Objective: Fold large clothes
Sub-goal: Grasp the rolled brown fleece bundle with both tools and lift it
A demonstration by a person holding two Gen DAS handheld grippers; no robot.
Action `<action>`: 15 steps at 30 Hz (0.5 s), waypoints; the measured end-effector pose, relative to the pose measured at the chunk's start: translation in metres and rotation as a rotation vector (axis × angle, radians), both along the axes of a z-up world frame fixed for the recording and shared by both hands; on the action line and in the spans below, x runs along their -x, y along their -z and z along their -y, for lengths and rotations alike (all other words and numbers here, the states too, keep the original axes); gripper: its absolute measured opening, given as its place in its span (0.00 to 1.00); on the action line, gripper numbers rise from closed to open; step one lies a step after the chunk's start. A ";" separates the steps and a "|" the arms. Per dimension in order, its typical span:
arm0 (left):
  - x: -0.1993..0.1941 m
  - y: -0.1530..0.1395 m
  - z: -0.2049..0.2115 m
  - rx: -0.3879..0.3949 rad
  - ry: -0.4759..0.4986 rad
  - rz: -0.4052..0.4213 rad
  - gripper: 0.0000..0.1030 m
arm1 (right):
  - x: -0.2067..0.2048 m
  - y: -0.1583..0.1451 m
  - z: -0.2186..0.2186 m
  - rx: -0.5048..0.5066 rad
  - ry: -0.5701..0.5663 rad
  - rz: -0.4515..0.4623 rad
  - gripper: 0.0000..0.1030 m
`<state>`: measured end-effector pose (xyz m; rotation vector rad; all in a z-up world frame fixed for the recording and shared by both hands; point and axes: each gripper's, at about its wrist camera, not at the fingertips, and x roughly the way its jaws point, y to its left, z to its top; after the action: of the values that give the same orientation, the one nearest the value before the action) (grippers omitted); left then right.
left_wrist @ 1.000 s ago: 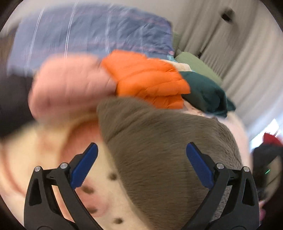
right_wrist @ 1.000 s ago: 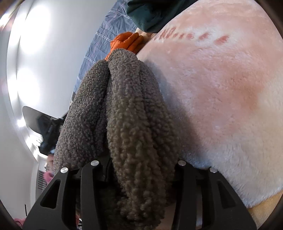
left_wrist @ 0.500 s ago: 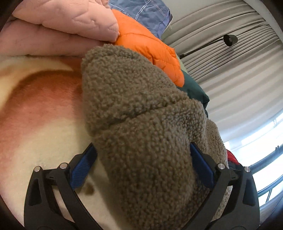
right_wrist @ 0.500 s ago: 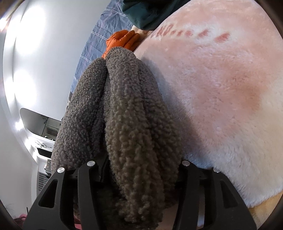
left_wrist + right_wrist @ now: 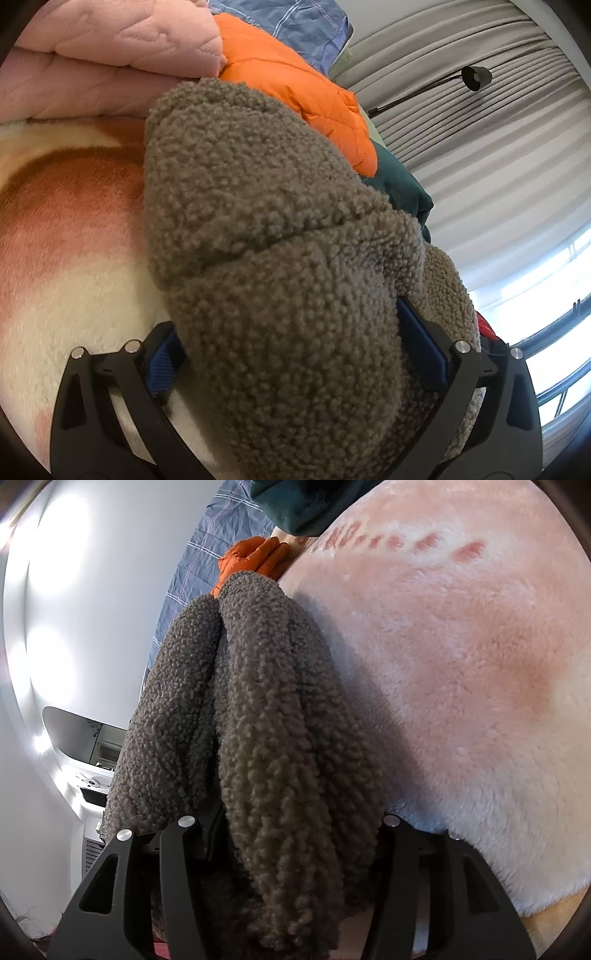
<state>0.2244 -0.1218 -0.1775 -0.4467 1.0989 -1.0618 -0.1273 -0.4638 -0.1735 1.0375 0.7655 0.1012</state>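
Note:
A folded brown sherpa fleece lies on a cream and pink plush blanket. My left gripper straddles one end of it with the jaws wide. The bundle fills the space between the blue pads, which stand as far apart as before. In the right wrist view the fleece shows as two thick folds. The nearer fold is bunched between the black fingers of my right gripper, which is shut on it. That gripper's pads are hidden by the pile.
Beyond the fleece are piled a pink quilted garment, an orange puffer jacket, a dark green garment and a blue striped sheet. A black lamp and curtains stand behind. A white appliance is at the left.
My left gripper came down and turned until its jaws straddled the fleece end. The right gripper stayed in place and its fingers spread a little wider around the fold.

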 end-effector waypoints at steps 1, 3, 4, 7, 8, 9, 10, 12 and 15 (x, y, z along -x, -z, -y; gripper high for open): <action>0.001 -0.001 0.003 0.003 -0.002 0.012 0.98 | 0.000 0.000 0.000 0.002 -0.001 0.001 0.51; 0.006 -0.010 -0.002 0.011 -0.005 0.068 0.86 | 0.001 -0.001 -0.002 0.003 -0.007 0.024 0.50; 0.009 -0.014 -0.004 0.009 -0.010 0.097 0.84 | 0.001 -0.002 -0.002 -0.003 -0.012 0.045 0.46; 0.026 -0.031 -0.005 -0.011 -0.027 0.205 0.73 | 0.005 -0.007 -0.005 0.000 -0.025 0.098 0.36; 0.032 -0.039 -0.006 -0.010 -0.028 0.240 0.70 | 0.006 -0.011 -0.006 0.008 -0.027 0.109 0.32; 0.037 -0.045 -0.007 -0.003 -0.028 0.264 0.68 | 0.008 -0.017 -0.008 0.026 -0.031 0.124 0.31; 0.040 -0.053 -0.009 0.007 -0.029 0.283 0.67 | 0.009 -0.021 -0.010 0.036 -0.035 0.137 0.30; 0.049 -0.071 -0.014 0.036 -0.031 0.320 0.65 | 0.012 -0.031 -0.012 0.029 -0.042 0.177 0.29; 0.070 -0.099 -0.025 0.060 -0.049 0.394 0.63 | 0.018 -0.057 -0.024 0.043 -0.072 0.260 0.28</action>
<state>0.1548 -0.0971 -0.0787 -0.2928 0.7054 -1.0859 -0.1448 -0.4394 -0.1164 0.9341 0.5655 0.2749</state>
